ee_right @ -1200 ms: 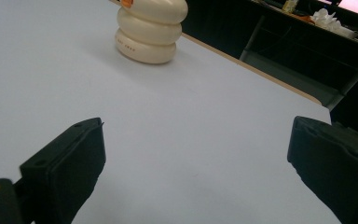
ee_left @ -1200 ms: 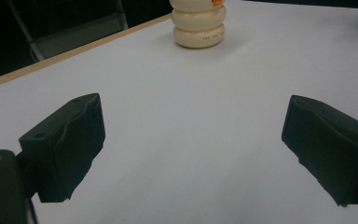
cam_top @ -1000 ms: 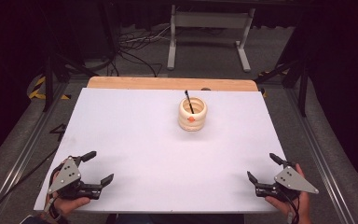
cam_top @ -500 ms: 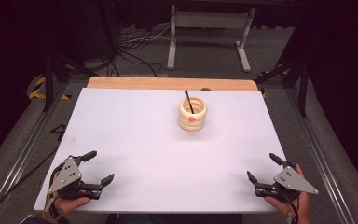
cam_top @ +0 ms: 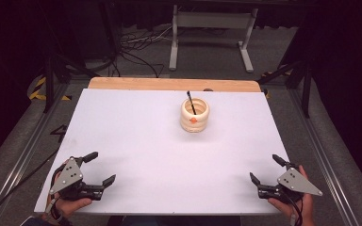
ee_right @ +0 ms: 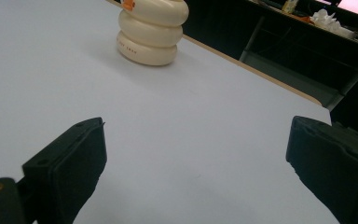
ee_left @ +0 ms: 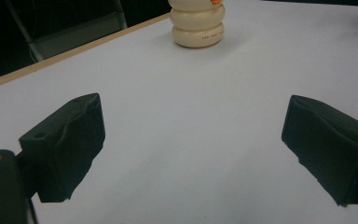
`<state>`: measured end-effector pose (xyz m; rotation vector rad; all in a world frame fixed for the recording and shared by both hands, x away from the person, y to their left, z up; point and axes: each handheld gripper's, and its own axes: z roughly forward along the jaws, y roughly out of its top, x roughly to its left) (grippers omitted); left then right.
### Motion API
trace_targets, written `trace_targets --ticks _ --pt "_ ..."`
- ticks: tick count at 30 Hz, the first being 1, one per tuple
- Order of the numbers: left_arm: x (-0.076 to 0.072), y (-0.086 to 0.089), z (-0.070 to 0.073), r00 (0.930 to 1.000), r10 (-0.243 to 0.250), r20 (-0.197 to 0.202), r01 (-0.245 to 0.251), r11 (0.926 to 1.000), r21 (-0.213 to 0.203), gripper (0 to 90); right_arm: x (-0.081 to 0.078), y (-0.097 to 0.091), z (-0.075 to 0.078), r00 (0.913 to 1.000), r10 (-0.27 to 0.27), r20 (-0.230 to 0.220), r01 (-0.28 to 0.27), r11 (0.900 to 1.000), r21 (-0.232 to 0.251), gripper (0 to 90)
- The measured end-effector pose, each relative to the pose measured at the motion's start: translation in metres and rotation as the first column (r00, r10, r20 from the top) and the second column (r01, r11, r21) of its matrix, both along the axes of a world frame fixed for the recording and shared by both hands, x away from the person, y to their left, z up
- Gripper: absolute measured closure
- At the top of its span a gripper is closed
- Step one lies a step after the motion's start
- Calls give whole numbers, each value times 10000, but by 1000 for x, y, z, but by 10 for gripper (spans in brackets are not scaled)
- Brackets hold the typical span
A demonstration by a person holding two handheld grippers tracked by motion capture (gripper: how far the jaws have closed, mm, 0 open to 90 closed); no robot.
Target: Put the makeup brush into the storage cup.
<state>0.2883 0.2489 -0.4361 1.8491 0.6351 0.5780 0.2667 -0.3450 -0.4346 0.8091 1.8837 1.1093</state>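
Here the cream ribbed ring-stacked holder (cam_top: 194,115), a thin black pen (cam_top: 190,101) leaning inside, stands toward the white table's (cam_top: 136,141) far edge, at one o'clock from the left gripper (cam_top: 99,168) and eleven o'clock from the slightly nearer right gripper (cam_top: 265,169), both wide open, empty.

Your left gripper (cam_top: 98,168): black jaws, grey plate on top. Your right gripper (cam_top: 265,167): same black and grey. Ahead of both, between them: cream ribbed holder (cam_top: 194,115), orange dot on its side, small dark print near base, black pen (cam_top: 191,102) inside. Under your grippers: plain white table (cam_top: 136,136); beyond holder, light wood edge (cam_top: 141,84). Floor (cam_top: 207,56) past it: grey.
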Motion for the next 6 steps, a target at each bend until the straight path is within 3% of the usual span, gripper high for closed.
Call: trace_targets --ticks 6 --pt "1 -1 0 10000 36 12 -36 10000 6 68 0 -3 3 9998 -122 170 123 9999 -23 57"
